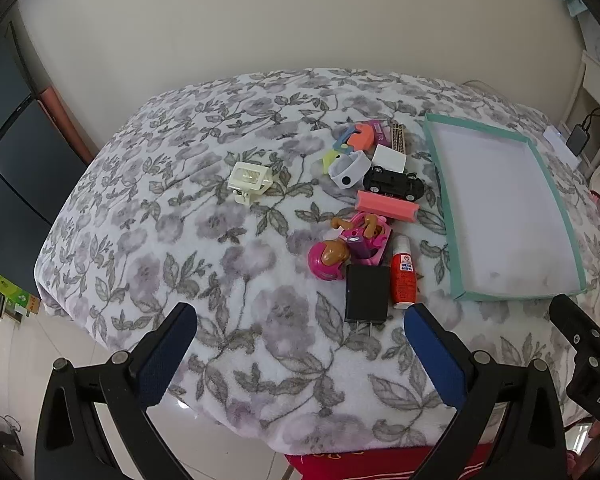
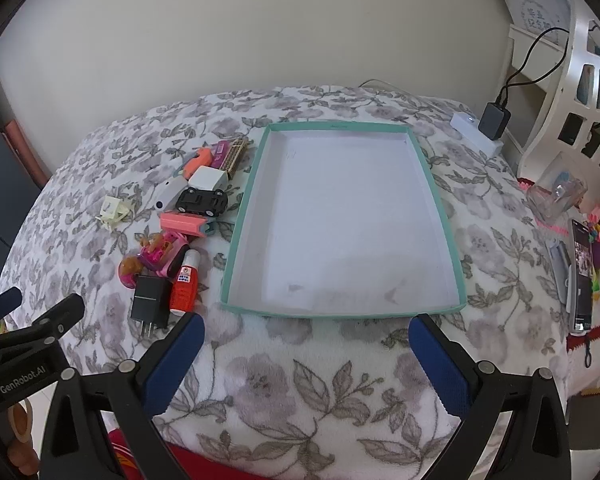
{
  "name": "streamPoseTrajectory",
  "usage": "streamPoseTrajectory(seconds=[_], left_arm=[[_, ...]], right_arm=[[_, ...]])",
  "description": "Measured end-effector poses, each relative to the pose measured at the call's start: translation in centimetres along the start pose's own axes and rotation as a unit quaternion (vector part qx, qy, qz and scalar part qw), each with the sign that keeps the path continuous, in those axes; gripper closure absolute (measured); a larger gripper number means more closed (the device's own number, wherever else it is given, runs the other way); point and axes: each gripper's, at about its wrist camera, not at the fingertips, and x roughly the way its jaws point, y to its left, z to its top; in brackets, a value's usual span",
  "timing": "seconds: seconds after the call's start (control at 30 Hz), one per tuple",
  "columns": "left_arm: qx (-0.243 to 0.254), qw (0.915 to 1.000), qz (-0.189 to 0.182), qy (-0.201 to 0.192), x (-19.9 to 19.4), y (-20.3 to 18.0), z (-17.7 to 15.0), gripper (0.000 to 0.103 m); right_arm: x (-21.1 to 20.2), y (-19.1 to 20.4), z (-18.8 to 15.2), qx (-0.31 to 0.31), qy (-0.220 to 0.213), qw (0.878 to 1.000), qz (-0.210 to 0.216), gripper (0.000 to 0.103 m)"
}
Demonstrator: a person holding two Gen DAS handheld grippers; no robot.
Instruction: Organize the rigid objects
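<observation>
A teal-rimmed tray with a bare white floor lies on the floral blanket, also seen in the left wrist view as the tray. Left of it sits a heap of small objects: a black charger, a red glue bottle, a pink toy, a pink bar, a black toy car, a white cube and a cream clip set apart. My left gripper hangs open before the charger. My right gripper hangs open before the tray's near rim.
The blanket covers a table whose near edge drops off just under both grippers. A phone, toys and a clear container lie at the right edge. A white power strip with a charger sits at the back right. A wall stands behind.
</observation>
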Motion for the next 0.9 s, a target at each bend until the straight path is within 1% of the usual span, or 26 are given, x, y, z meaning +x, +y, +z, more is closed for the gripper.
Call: streamPoseTrajectory(seconds=[0.9], left_arm=[[0.005, 0.9999, 0.012, 0.005, 0.22, -0.18, -0.05, 0.000]], right_arm=[[0.28, 0.19, -0.09, -0.005, 0.005, 1.000, -0.001, 0.000]])
